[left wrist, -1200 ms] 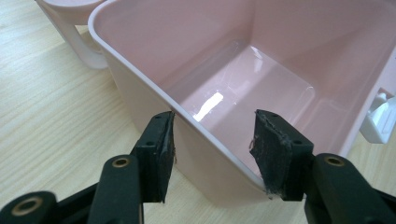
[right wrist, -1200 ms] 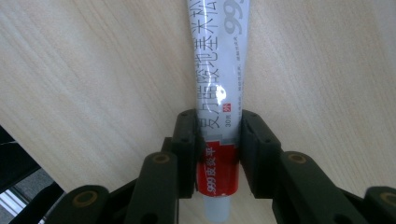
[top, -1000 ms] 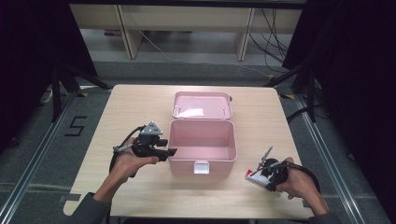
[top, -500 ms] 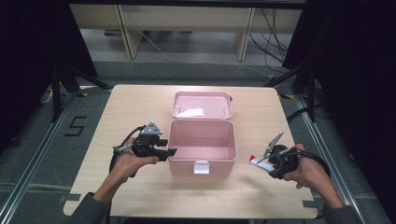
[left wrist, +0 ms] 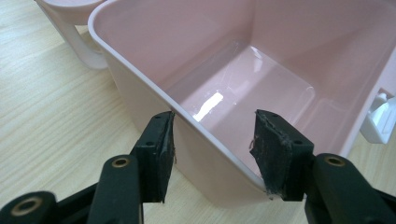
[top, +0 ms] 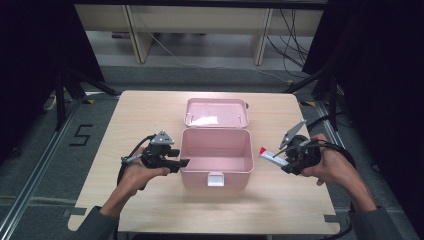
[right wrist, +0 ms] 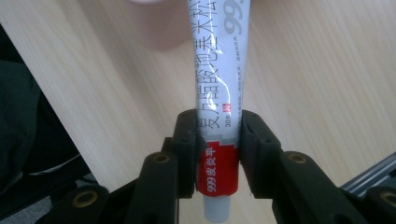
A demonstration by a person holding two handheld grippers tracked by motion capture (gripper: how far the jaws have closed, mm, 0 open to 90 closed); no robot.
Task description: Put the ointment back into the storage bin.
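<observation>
The ointment tube [right wrist: 217,135] sits clamped between your right gripper's [right wrist: 217,154] jaws near its grey cap end, its white body running out ahead of them above the table [right wrist: 303,70]. Your left gripper's [left wrist: 212,154] jaws straddle the pink box's [left wrist: 154,93] near wall, one pad outside, one inside, not pressing.

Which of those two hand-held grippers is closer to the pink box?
Left. The left hand-held gripper straddles the box's left wall; the right hand-held gripper, clamped on a tube, is off to its right.
</observation>
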